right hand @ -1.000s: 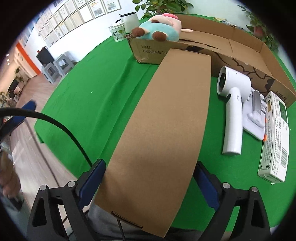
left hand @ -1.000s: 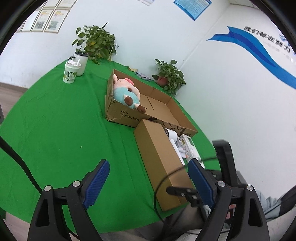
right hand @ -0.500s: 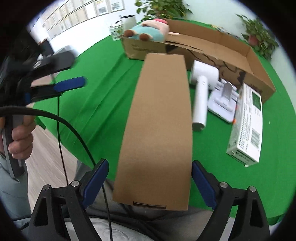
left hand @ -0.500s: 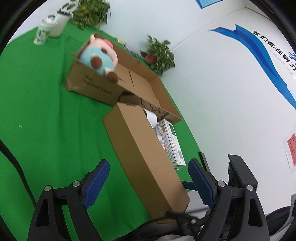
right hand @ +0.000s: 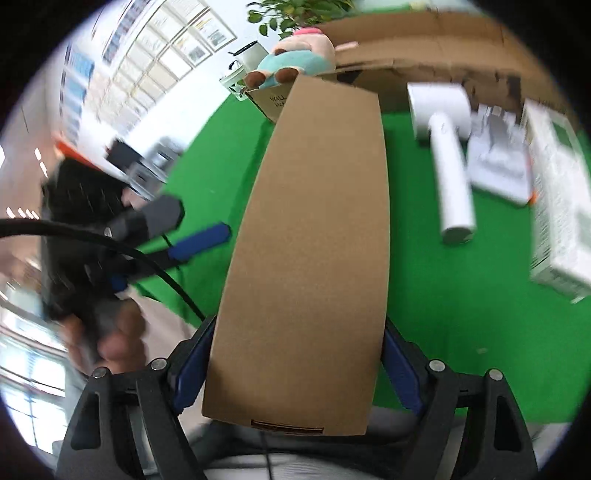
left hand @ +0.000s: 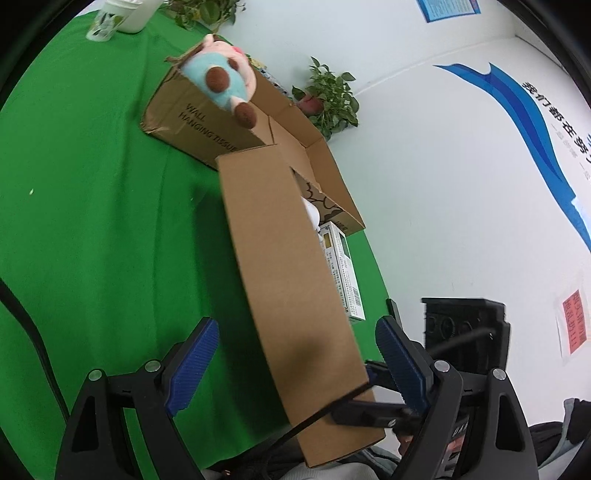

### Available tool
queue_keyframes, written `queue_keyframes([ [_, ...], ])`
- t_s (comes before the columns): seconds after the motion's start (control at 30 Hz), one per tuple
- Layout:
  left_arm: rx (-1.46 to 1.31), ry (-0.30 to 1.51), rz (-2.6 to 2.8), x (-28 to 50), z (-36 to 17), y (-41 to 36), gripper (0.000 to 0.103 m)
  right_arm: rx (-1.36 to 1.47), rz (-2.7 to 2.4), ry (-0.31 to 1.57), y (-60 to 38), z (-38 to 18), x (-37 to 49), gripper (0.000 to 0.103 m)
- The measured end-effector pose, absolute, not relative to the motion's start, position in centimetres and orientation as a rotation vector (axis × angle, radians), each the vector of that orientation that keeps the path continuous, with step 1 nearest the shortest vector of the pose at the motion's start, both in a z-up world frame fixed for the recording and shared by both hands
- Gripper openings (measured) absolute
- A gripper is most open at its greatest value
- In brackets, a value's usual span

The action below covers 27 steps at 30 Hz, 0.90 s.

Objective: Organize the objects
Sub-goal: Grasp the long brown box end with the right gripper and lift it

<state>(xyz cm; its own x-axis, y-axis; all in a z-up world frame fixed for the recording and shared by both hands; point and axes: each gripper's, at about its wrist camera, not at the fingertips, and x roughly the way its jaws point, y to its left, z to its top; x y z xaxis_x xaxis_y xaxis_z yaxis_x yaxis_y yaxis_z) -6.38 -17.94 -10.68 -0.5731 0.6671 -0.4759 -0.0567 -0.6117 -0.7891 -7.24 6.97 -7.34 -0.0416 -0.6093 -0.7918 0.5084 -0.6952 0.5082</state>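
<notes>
A long plain cardboard box (right hand: 310, 240) runs from my right gripper (right hand: 295, 363) toward the open carton (right hand: 424, 44). The right gripper's blue pads press both its sides, shut on its near end. The same box shows in the left wrist view (left hand: 284, 280), lifted over the green table (left hand: 92, 221). My left gripper (left hand: 295, 360) is open, its pads either side of the box's near end without touching. A plush toy (left hand: 221, 83) sits on the open carton (left hand: 207, 122).
A white hair dryer (right hand: 448, 162), a white stand (right hand: 498, 166) and a white printed box (right hand: 557, 206) lie right of the long box. Cups (left hand: 118, 18) and potted plants (left hand: 332, 98) stand at the table's far edge. A white wall is to the right.
The right gripper closed on the long box's near end and raised it. The left gripper swung right and closer, and now straddles that end.
</notes>
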Motion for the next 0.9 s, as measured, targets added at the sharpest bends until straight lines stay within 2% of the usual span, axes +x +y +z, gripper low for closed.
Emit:
queue_keyframes([
  [0.17, -1.108, -1.057, 2.198, -6.7, -10.8, -16.8, 0.084, 1.493, -1.665, -0.28, 6.9, -8.9, -8.1, 0.083],
  [0.4, -1.145, -1.01, 2.194, -8.4, -10.3, -14.3, 0.058, 1.473, -1.593, -0.309, 7.5, -9.4, -8.4, 0.086],
  [0.53, -1.144, -0.97, 2.183, -9.6, -9.3, -12.6, 0.055, 1.446, -1.688, -0.243, 9.0, -7.9, -8.9, 0.088],
  [0.6, -1.137, -0.945, 2.169, -10.4, -8.9, -11.4, 0.05, 1.407, -1.803, -0.136, 9.7, -6.4, -8.5, 0.088],
  [0.7, -1.114, -0.903, 2.153, -11.6, -8.0, -9.7, 0.05, 1.328, -1.946, 0.019, 10.0, -4.1, -7.8, 0.089],
  [0.9, -1.046, -0.863, 2.117, -11.8, -6.4, -7.5, 0.05, 1.282, -1.967, 0.087, 10.0, -2.8, -7.4, 0.089],
])
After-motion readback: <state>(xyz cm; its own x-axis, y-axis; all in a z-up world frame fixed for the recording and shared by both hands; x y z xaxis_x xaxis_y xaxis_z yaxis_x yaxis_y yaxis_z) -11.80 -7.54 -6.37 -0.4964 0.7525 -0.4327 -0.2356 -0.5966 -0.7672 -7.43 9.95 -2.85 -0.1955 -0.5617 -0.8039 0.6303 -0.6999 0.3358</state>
